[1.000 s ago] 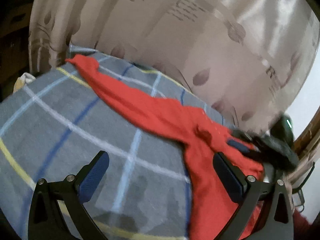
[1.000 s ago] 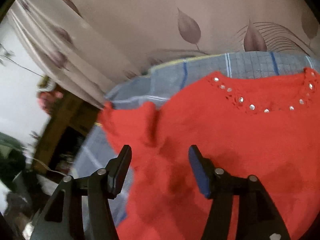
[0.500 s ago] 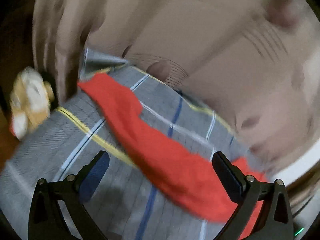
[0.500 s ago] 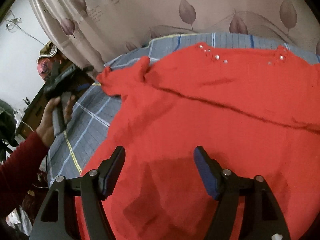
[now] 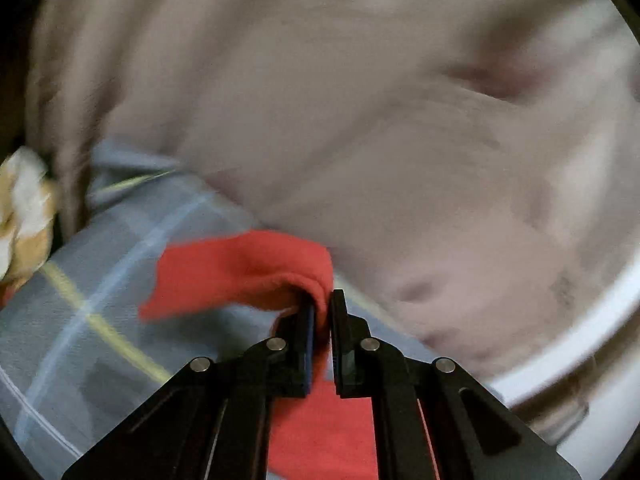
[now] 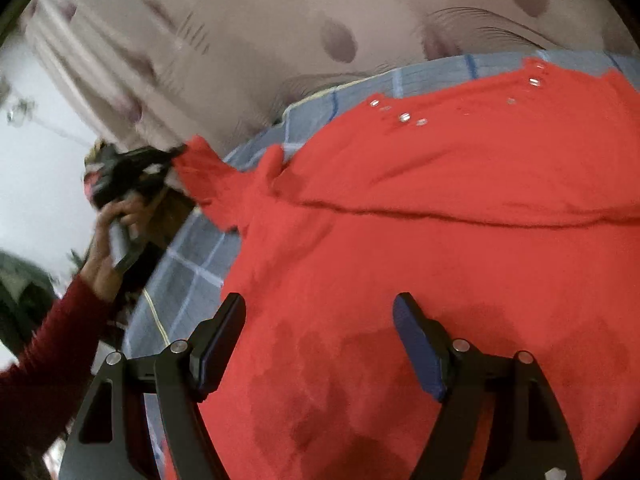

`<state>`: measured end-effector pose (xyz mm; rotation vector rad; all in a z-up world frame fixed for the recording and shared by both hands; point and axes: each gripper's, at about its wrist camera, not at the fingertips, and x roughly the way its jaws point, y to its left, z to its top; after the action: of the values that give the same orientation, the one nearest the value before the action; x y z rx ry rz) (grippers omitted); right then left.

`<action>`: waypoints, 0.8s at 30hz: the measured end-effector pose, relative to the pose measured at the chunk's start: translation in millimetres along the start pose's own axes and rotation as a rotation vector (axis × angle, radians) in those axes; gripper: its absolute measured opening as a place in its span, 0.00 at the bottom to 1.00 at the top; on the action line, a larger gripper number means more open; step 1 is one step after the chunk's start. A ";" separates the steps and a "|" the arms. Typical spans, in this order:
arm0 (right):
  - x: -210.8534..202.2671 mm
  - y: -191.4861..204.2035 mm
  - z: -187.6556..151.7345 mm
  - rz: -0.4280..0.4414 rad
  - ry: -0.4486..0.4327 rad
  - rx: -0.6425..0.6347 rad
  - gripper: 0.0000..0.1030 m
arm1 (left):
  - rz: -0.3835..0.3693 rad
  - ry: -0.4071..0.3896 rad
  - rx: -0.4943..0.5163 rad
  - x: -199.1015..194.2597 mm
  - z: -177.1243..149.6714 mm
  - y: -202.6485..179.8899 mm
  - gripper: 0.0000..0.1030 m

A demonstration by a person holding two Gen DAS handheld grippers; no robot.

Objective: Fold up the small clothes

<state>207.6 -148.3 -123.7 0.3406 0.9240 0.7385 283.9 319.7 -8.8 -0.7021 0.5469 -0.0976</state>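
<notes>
A red sweater (image 6: 440, 200) with a beaded neckline (image 6: 404, 116) lies spread on a blue plaid cover (image 6: 192, 280). In the left wrist view, my left gripper (image 5: 322, 304) is shut on the cuff end of its red sleeve (image 5: 240, 268), which folds over the fingertips. In the right wrist view, that left gripper (image 6: 178, 152) holds the sleeve (image 6: 212, 176) raised at the cover's left edge. My right gripper (image 6: 320, 312) hovers over the sweater's lower body. Its jaws are opening and no cloth is pinched between the pads.
A beige leaf-print curtain (image 5: 360, 120) hangs close behind the cover. A tan and white soft toy (image 5: 24, 208) sits at the far left. A person's hand (image 6: 112, 232) and dark red sleeve (image 6: 32, 360) reach in from the left.
My left gripper moved along the sleeve to its end, shut on it and lifted it. The right gripper's jaws spread wider over the sweater body.
</notes>
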 end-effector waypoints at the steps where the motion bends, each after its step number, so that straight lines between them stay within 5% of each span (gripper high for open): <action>1: -3.8 -1.8 0.6 0.005 -0.013 0.015 0.72 | -0.029 0.005 0.051 -1.4 -3.0 -28.3 0.07; 5: -26.3 -11.9 0.0 0.026 -0.059 0.067 0.72 | -0.202 0.065 0.251 5.8 -36.2 -159.3 0.07; 9: -51.9 -24.9 -2.1 0.001 -0.092 0.083 0.72 | -0.309 0.166 0.373 42.8 -87.7 -249.7 0.07; 14: -83.6 -55.7 -10.3 -0.019 -0.127 0.146 0.72 | -0.346 0.345 0.486 117.4 -176.6 -310.3 0.09; 18: -104.8 -77.6 -15.9 -0.038 -0.153 0.186 0.72 | -0.320 0.447 0.672 150.8 -251.9 -331.4 0.30; 20: -113.7 -89.9 -15.8 -0.046 -0.167 0.213 0.73 | -0.310 0.465 0.712 150.4 -264.8 -329.0 0.55; 23: -124.7 -103.6 -11.0 -0.051 -0.194 0.244 0.74 | -0.274 0.351 0.673 124.8 -253.2 -308.5 0.87; 24: -127.5 -106.2 -7.1 -0.059 -0.203 0.248 0.74 | -0.273 0.317 0.644 117.1 -245.5 -300.2 0.90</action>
<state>198.2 -313.6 -111.2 0.5934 0.8305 0.5242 287.5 -85.1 -24.3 -0.1231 0.6727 -0.6203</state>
